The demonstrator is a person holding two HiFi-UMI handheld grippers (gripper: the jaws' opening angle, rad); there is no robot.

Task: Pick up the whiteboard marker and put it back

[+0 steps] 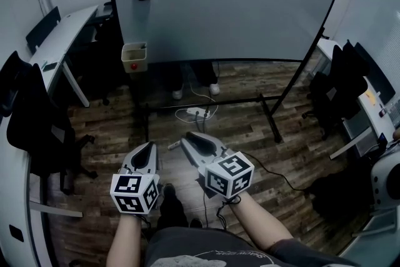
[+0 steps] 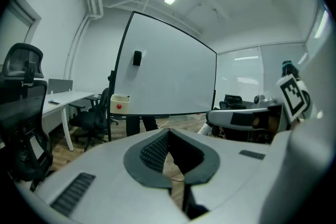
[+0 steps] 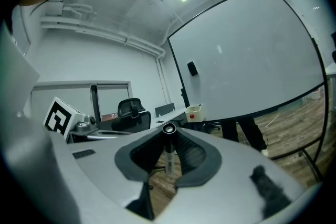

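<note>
Okay, whiteboard marker (image 3: 168,152): slim greyish barrel with a round dark end. It lies lengthwise between the pads of your right gripper (image 3: 168,129), its end at the jaw tips. The jaws are partly closed and clamped on it. Your left gripper (image 2: 168,135), just left of it, is closed tip to tip with nothing in it. Both hang over the wood-plank floor (image 1: 250,128). The whiteboard (image 1: 237,3) stands ahead, the cream box (image 1: 134,56) ahead-left, a desk (image 1: 59,40) and an office chair (image 1: 37,115) further left.
</note>
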